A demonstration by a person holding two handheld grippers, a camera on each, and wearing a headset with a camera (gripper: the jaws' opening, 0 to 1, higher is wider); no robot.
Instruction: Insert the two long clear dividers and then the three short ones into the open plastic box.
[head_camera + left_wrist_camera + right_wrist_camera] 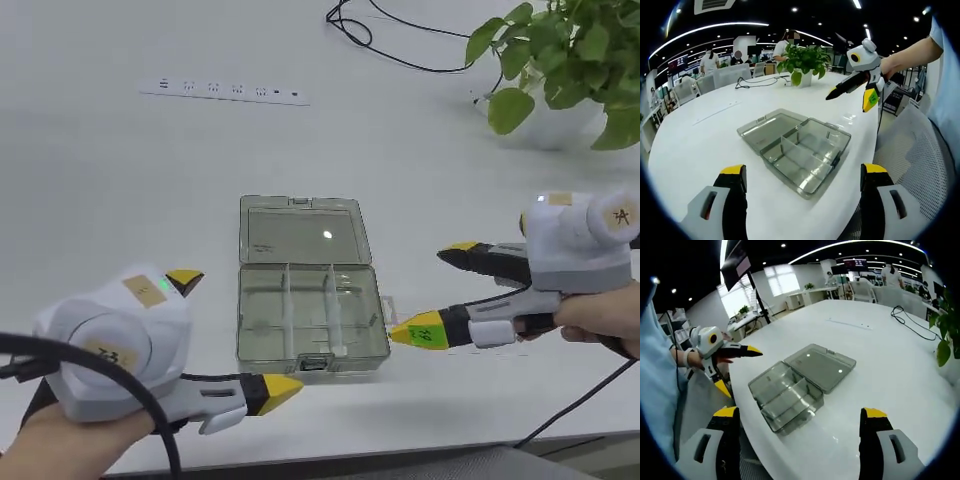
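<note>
Though open — one box (244, 340), two dividers (288, 312).

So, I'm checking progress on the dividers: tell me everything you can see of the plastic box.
The plastic box is smoky clear plastic, lying open near the front edge of the white table. Its lid lies flat behind it. Two long dividers stand inside, making three lanes. A latch sits on the front wall. The left tongs and right tongs are open, apart from it.
</note>
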